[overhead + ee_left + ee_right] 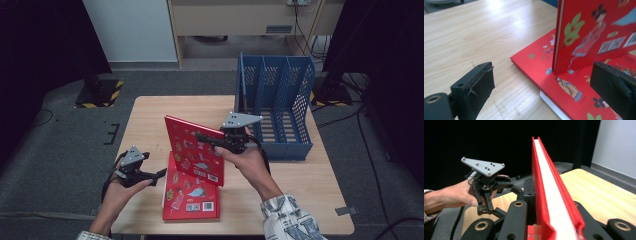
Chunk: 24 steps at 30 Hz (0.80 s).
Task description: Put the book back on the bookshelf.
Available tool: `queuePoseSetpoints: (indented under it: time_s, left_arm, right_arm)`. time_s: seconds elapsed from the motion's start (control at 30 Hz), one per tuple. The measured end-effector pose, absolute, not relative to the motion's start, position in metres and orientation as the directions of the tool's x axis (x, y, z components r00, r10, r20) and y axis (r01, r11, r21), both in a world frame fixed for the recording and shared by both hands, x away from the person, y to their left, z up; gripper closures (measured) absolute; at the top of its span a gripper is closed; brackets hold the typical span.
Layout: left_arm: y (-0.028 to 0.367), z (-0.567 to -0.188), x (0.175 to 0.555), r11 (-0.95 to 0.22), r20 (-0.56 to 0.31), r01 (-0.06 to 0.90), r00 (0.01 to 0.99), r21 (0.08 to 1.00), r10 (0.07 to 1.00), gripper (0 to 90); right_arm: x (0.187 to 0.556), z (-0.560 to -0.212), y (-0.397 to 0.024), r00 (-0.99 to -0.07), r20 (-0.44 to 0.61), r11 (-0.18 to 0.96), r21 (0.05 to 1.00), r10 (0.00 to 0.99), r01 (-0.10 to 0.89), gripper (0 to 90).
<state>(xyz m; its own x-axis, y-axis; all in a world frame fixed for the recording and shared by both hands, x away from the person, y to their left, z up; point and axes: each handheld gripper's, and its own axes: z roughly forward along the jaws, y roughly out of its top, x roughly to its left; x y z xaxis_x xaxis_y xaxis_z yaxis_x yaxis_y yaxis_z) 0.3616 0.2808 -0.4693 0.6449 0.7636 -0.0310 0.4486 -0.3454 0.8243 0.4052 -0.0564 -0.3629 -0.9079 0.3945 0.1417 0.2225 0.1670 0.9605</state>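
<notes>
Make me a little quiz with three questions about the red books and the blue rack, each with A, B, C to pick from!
1. Where does the blue rack stand?
A. at the table's far right
B. at its near left
C. on the floor

2. How many red books are there?
A. one
B. two
C. four

3. What is the upright book doing?
A. lying shut in the rack
B. standing on the flat book, gripped by the right tongs
C. hanging from the left tongs

Answers:
1 A: the rack sits at the far right corner of the table.
2 B: one lies flat, one stands on it.
3 B: the right tongs clamp its edge, and the left tongs are open, beside the books.
</notes>
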Motion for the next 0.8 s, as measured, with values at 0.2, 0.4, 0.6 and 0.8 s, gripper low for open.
queuePoseSetpoints:
  time_s: [0.2,0.4,0.6,0.8]
  left_arm:
    - [0.285,-0.477,0.364,-0.348,-0.038,0.491,0.619,0.799,0.785,3.4]
    - [0.289,-0.484,0.366,-0.353,-0.046,0.522,0.605,0.777,0.795,3.9]
    - [0.29,-0.488,0.367,-0.366,-0.026,0.534,0.59,0.762,0.807,4.0]
    - [0.291,-0.492,0.368,-0.376,-0.014,0.547,0.578,0.748,0.816,3.9]
  right_arm:
    - [0.404,-0.361,-0.064,-0.889,0.133,0.161,0.961,0.438,0.223,79.9]
    - [0.402,-0.358,-0.072,-0.873,0.13,0.148,0.963,0.471,0.223,79.9]
    - [0.399,-0.355,-0.082,-0.859,0.125,0.138,0.966,0.496,0.22,79.9]
    - [0.395,-0.354,-0.092,-0.847,0.128,0.131,0.965,0.515,0.226,79.9]
